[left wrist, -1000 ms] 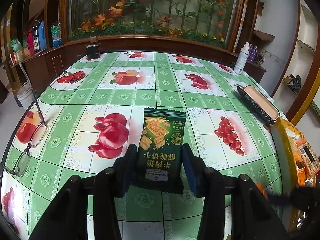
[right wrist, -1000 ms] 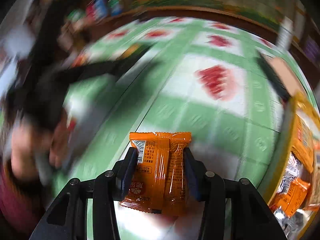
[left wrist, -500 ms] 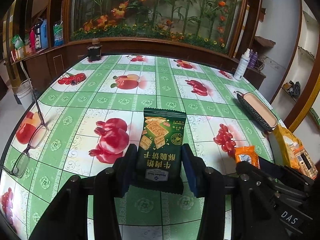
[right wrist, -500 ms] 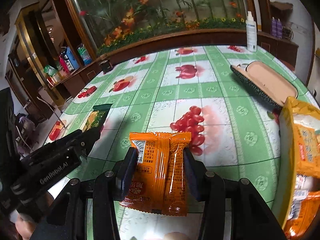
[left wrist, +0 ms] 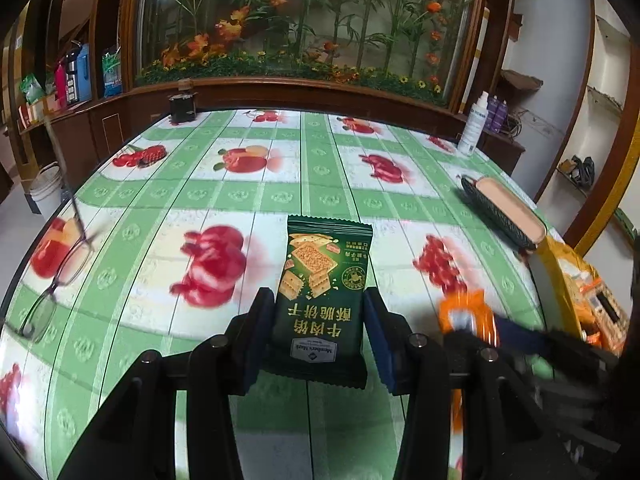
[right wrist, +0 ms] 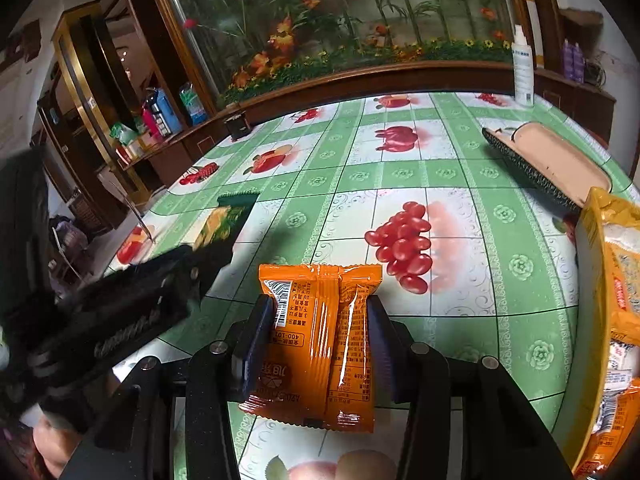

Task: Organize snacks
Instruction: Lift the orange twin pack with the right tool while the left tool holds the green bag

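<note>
Green-and-white checked oilcloth printed with red fruit covers the table (left wrist: pixel 320 160), which runs back to a dark wooden ledge under a glass case of artificial flowers. Near the front of the left wrist view, the left gripper (left wrist: pixel 318 336) is closed on a dark green foil packet of crackers (left wrist: pixel 326 292): both blue pads press its lower sides, and the packet stands out forward above the cloth with its printed face toward the camera. To its right in that view, blurred, the right gripper (left wrist: pixel 476 320) carries an orange plastic snack packet (left wrist: pixel 464 312). The right wrist view shows that grip clearly: the two blue pads clamp the orange packet (right wrist: pixel 320 340) by its sides, seam and barcode facing up, the packet held over the near part of the table. There the left gripper (right wrist: pixel 218 236) reaches in from the left with the green packet (right wrist: pixel 224 220). At the right edge of the table lies a large open yellow snack bag (right wrist: pixel 600 248) with more orange packets inside. Just beyond it rests a pink-backed brush with dark bristles (right wrist: pixel 548 160), and farther back a white spray bottle (right wrist: pixel 523 68) stands at the table's far right. A pair of thin-framed glasses (left wrist: pixel 52 280) lies at the left edge, and a small dark box (left wrist: pixel 182 106) sits at the far left.
</note>
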`<state>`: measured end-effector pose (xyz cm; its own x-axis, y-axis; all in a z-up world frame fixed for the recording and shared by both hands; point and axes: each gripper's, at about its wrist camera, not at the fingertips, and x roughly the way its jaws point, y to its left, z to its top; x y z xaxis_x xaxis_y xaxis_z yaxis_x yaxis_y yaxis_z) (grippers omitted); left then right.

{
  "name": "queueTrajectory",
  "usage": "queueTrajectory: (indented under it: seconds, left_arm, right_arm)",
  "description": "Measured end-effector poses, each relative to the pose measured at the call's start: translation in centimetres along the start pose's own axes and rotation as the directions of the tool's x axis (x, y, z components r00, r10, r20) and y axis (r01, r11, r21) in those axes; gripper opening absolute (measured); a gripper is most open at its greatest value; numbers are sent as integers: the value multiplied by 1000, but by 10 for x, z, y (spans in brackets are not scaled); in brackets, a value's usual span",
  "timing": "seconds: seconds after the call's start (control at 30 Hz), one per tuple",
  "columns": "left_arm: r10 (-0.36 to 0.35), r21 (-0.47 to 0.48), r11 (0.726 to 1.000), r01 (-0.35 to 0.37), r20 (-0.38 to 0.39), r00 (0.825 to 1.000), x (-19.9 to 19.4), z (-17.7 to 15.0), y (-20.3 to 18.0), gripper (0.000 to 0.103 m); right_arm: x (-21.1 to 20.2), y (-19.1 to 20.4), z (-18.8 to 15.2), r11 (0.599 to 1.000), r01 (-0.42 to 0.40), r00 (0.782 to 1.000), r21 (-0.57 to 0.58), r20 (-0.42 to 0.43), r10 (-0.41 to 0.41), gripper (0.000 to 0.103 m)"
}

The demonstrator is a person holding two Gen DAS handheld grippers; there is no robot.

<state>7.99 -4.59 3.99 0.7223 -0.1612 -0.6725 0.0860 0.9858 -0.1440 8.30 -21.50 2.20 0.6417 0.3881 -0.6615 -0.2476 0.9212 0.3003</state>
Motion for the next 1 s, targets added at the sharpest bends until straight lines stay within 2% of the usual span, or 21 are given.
queueTrajectory:
  seconds: [0.07,0.27,0.53,0.7,1.0]
  left_arm:
    - [-4,4,1000,4,-6,1000,-8,-7,1,44]
    - [11,-19,1000,-11,-14,1000,-42,-22,11,45]
    - [69,-42,997,-68,11,998,-87,-38,18,45]
    - [98,-26,995,-97,28,995,-103,-41,3,45]
    - [76,2,997,-77,67,995,-128,-45,-36,45]
  right_arm:
    - [-1,-2,0,1000,16,1000,-4,9,-16,50]
    - [5,-3,-2,1000,-6,1000,14,-16,7,50]
    - [6,1,-4,999,-34,999,14,-32,34,50]
    - [-1,8,-5,998,-56,998,-7,-20,56,50]
    - [-12,11,-4,997,-71,997,-17,6,71,50]
